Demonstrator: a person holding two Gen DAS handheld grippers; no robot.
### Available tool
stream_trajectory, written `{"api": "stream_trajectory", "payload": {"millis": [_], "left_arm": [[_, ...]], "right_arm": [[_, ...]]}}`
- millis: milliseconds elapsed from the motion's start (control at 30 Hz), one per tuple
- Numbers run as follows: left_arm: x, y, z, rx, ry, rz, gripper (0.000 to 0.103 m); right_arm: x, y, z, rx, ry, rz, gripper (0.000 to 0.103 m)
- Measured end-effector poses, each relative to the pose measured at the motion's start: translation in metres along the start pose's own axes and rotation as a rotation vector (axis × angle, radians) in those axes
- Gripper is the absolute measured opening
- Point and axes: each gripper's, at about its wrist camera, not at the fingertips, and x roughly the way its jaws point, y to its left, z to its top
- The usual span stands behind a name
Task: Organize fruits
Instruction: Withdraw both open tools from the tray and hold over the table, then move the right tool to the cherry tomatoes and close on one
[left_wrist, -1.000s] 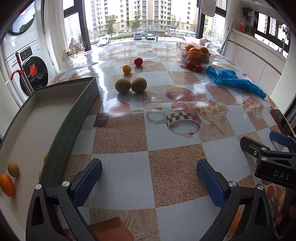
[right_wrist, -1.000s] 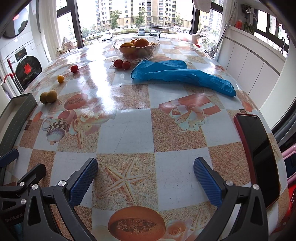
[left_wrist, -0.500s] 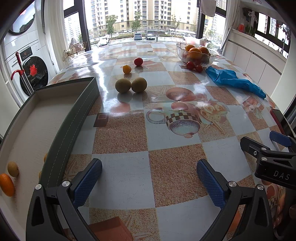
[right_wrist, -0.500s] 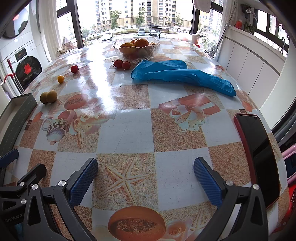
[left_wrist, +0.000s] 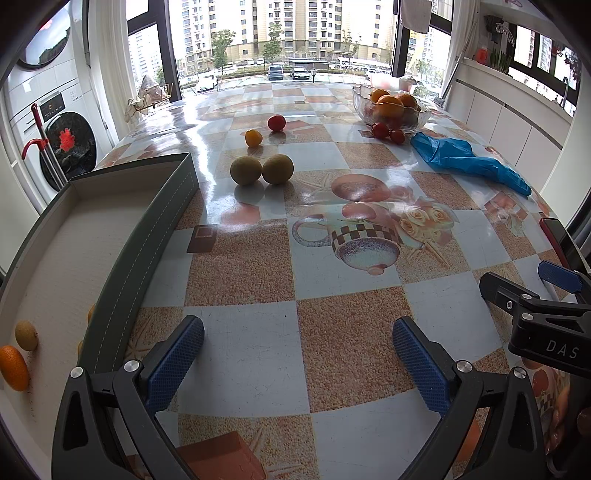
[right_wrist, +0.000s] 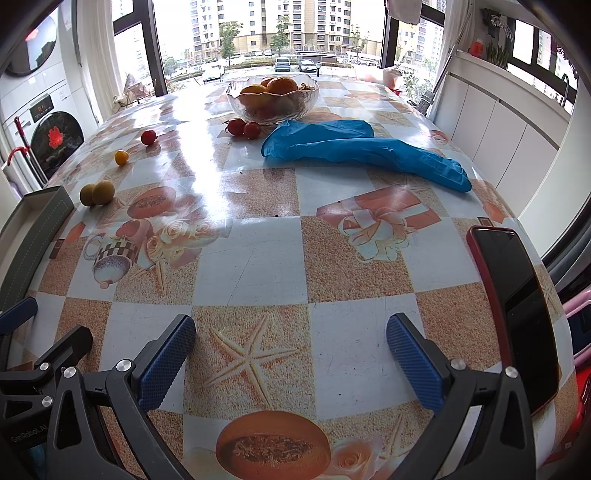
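Note:
Two yellow-green round fruits (left_wrist: 261, 169) sit side by side mid-table, also in the right wrist view (right_wrist: 96, 193). Behind them lie a small orange fruit (left_wrist: 253, 137) and a red tomato (left_wrist: 276, 122). Two red cherry tomatoes (left_wrist: 387, 131) lie by a glass bowl of oranges (left_wrist: 390, 107). A grey tray (left_wrist: 66, 236) at the left holds an orange fruit (left_wrist: 13, 367) and a small green fruit (left_wrist: 26, 335). My left gripper (left_wrist: 297, 360) is open and empty near the table's front. My right gripper (right_wrist: 290, 356) is open and empty too.
A blue rubber glove (right_wrist: 354, 147) lies right of the bowl. A phone in a red case (right_wrist: 517, 306) lies at the table's right edge. A washing machine (left_wrist: 55, 125) stands to the left. Windows run behind the table.

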Motion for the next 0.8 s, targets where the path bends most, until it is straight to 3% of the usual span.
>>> {"api": "stream_trajectory", "payload": {"millis": [567,667,733,800], "left_arm": [[0.0,0.0,0.0,0.0,0.0,0.0,0.103],[0.0,0.0,0.0,-0.001,0.0,0.0,0.103],[0.0,0.0,0.0,0.0,0.0,0.0,0.103],[0.0,0.0,0.0,0.0,0.0,0.0,0.103]], "right_arm": [[0.0,0.001,0.001,-0.001,0.002,-0.001,0.103],[0.001,0.002,0.004,-0.002,0.035,0.003,0.103],[0.002,0.007,0.01,-0.01,0.059,0.068,0.103],[0.003,0.014,0.021,0.011,0.065,0.213,0.103]]}}
